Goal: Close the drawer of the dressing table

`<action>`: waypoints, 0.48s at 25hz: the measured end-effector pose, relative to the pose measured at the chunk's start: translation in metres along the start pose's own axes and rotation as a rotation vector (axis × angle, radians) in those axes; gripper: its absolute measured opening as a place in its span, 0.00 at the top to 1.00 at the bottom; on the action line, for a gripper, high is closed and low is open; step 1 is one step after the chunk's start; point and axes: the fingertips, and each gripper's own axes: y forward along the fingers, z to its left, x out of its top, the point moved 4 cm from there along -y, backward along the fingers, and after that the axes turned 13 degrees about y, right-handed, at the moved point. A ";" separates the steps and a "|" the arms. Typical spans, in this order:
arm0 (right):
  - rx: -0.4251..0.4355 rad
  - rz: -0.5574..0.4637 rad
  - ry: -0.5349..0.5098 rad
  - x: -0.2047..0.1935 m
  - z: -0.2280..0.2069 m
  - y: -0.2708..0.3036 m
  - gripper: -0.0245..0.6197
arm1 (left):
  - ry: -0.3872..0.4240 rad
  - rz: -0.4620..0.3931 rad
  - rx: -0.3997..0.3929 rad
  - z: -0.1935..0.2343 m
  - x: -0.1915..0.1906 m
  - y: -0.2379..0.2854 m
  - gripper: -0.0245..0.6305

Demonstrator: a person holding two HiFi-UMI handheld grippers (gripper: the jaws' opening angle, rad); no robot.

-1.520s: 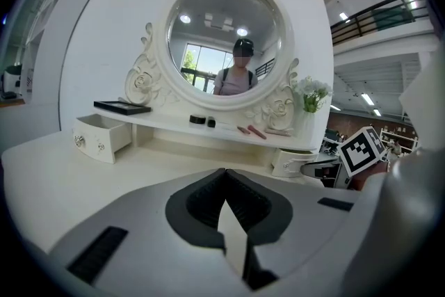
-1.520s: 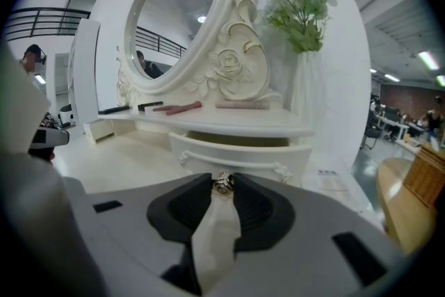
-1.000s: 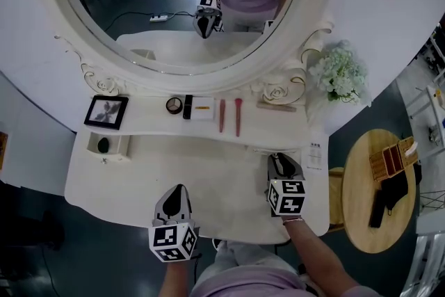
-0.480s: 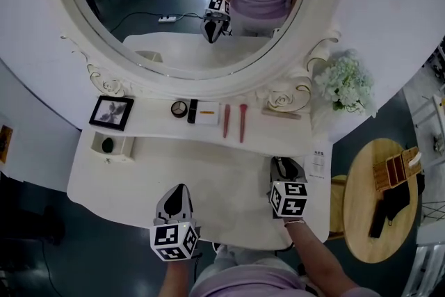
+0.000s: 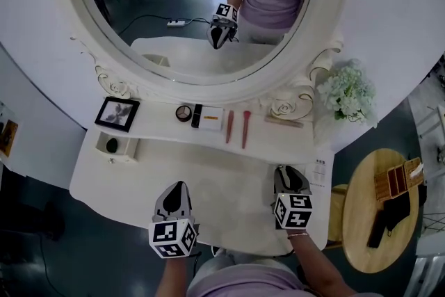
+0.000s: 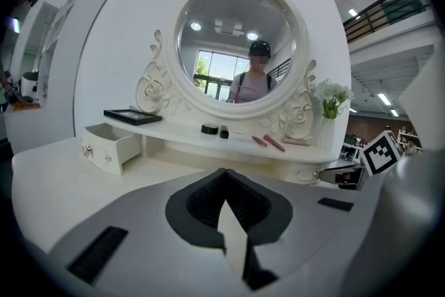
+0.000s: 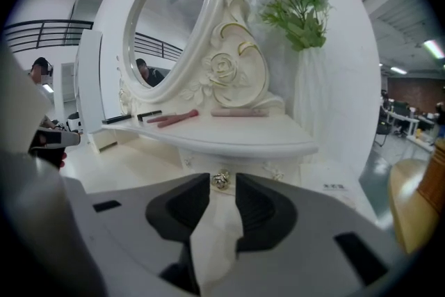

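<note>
Before the person stands the white dressing table (image 5: 208, 177), the largest thing here, with a smooth, glossy, curved top. At twelve o'clock rises its oval mirror (image 5: 188, 45) in a thick frame carved with roses. At two o'clock there is a soft bunch of pale flowers (image 5: 348, 90).

The right gripper (image 5: 290, 170) is at four o'clock on the top. Its jaws have just been opening and now stand released, one on each side of a small shiny knob (image 7: 221, 179), with the ribbed pads not pressing on it. This knob belongs to the right drawer (image 7: 243, 163), whose front looks pushed in under the shelf. The left gripper (image 5: 176, 186), at six o'clock, has its jaws clenched together on nothing. At nine o'clock a second, box-shaped little drawer (image 6: 106, 149) stands pulled out.

I think two things could go wrong. If the right gripper draws back at a slant, a pad may catch the round knob and pull the right drawer out again. If the left gripper pushes the open drawer near one corner, its narrow tip may slip on the glossy paint, or the drawer may go in crooked and jam.

On the shelf lie a flat dark picture frame (image 5: 116, 113), a round compact (image 5: 183, 112) and slim pink brushes (image 5: 245, 129).
</note>
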 end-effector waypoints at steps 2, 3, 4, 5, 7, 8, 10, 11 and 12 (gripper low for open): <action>0.014 -0.016 0.003 0.003 0.001 -0.008 0.78 | 0.002 -0.006 0.007 0.000 0.003 0.001 0.96; 0.023 -0.027 0.000 0.005 0.003 -0.012 0.78 | 0.003 -0.008 0.010 0.000 0.004 0.001 0.96; 0.035 -0.037 -0.004 0.008 0.006 -0.015 0.78 | 0.003 -0.010 0.013 0.000 0.005 0.001 0.96; 0.049 -0.048 -0.007 0.011 0.010 -0.018 0.78 | 0.004 -0.012 0.018 0.000 0.005 0.001 0.96; 0.080 -0.066 -0.008 0.017 0.018 -0.022 0.78 | 0.006 -0.015 0.032 0.001 0.007 -0.001 0.96; 0.098 -0.074 -0.008 0.019 0.024 -0.023 0.78 | 0.007 -0.016 0.041 0.003 0.007 -0.003 0.96; 0.136 -0.086 -0.009 0.023 0.035 -0.026 0.78 | 0.008 -0.019 0.060 0.007 0.008 -0.009 0.96; 0.155 -0.091 -0.008 0.024 0.042 -0.026 0.78 | 0.008 -0.019 0.071 0.011 0.008 -0.012 0.96; 0.177 -0.094 -0.005 0.025 0.049 -0.026 0.78 | 0.009 -0.019 0.083 0.015 0.008 -0.016 0.96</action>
